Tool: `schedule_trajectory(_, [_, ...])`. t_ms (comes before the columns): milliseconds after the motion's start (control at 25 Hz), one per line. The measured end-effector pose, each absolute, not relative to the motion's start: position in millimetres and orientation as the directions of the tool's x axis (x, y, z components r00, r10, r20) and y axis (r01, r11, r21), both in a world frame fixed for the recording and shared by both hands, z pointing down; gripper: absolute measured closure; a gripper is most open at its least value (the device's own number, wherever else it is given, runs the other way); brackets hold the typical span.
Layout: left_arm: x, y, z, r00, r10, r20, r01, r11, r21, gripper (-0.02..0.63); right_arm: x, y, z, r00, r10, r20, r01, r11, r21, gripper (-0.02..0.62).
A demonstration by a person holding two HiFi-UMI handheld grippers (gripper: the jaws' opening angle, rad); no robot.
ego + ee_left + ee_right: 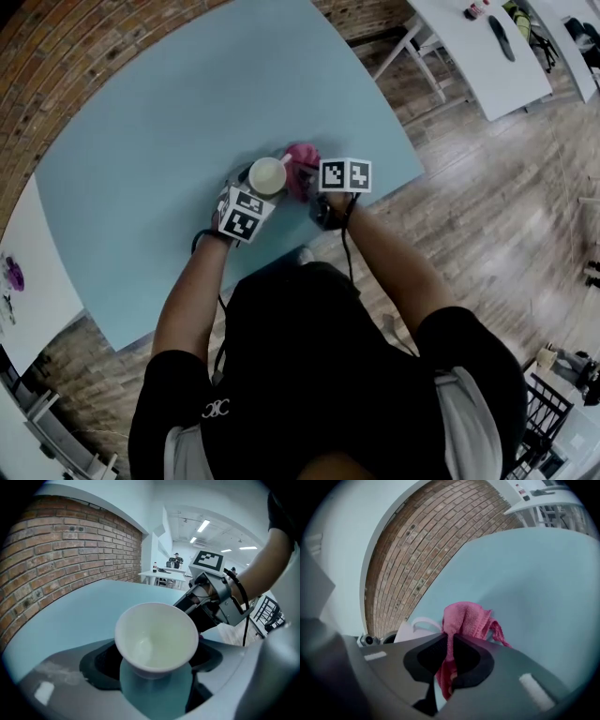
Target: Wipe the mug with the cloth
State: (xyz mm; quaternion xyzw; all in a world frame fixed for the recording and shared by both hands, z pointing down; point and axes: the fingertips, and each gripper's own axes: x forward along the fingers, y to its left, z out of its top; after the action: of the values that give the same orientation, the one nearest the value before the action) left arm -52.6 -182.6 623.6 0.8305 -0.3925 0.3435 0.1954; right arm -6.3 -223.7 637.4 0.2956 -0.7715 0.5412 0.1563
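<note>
White glazed ceramic mug (pixel 156 639) sits over the pale blue table (pixel 70 616), our left gripper (pixel 153 662) clamped round its lower body; rigid, slick, breakable, we judge. Our right gripper (pixel 449 660) pinches the limp pink terry cloth (pixel 464 620) beside its handle.

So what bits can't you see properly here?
- Head view: marker cubes cover both jaws; whether pink terry cloth touches white ceramic mug is too small to tell.
- Left gripper view: mug's handle not showing.
- Right gripper view: most of mug hidden behind right gripper.
</note>
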Motion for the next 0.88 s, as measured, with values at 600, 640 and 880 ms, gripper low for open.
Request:
schedule_trajectory(600, [-52, -188, 625, 0.437, -0.531, 0.726, -0.811, -0.582, 0.062, 0.169, -23, -203, 576, -0.853, -0.217, 0.475, -0.515, 0.501, -0.696, 0.557])
schedule_trajectory(640, [-51, -189, 625, 0.439, -0.532, 0.724, -0.81, -0.583, 0.062, 0.169, -22, -202, 573, -0.867, -0.212, 0.451, -0.494, 0.486, -0.721, 0.557])
schedule_trajectory(880, [-53, -189, 628, 0.439, -0.528, 0.727, -0.811, -0.581, 0.067, 0.169, -23, -198, 558, -0.933, -0.157, 0.323, -0.359, 0.456, -0.814, 0.557])
